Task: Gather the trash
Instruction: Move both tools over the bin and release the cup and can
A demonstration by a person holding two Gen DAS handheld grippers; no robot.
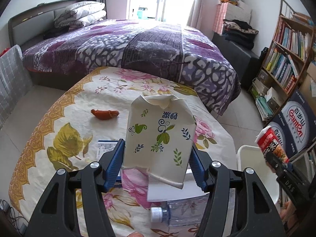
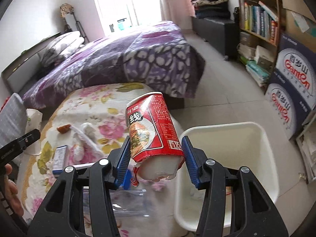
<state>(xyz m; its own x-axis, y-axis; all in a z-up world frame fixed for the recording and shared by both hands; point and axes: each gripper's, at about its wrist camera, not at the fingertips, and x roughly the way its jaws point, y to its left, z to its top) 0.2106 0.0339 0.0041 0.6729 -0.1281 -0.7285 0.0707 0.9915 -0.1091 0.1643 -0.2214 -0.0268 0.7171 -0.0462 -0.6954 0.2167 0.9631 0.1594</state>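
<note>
My left gripper point(image 1: 157, 162) is shut on a crumpled white paper cup with green leaf print point(image 1: 160, 132), held above the floral table point(image 1: 59, 130). My right gripper point(image 2: 155, 154) is shut on a crushed red noodle cup point(image 2: 153, 130), held at the left rim of the white bin point(image 2: 233, 158). The red cup point(image 1: 271, 146) and bin point(image 1: 254, 164) also show at the right of the left wrist view. A clear plastic bottle point(image 1: 177, 213) lies on the table below my left gripper. A brown scrap point(image 1: 104, 114) and a blue-white packet point(image 1: 105, 148) lie on the cloth.
A purple-covered bed point(image 1: 138, 45) stands behind the table. A bookshelf point(image 1: 286, 55) and stacked printed cartons point(image 2: 292, 90) stand at the right. A white flat box point(image 1: 177, 189) lies under the paper cup. A dark bench with clothes point(image 2: 215, 23) is at the back.
</note>
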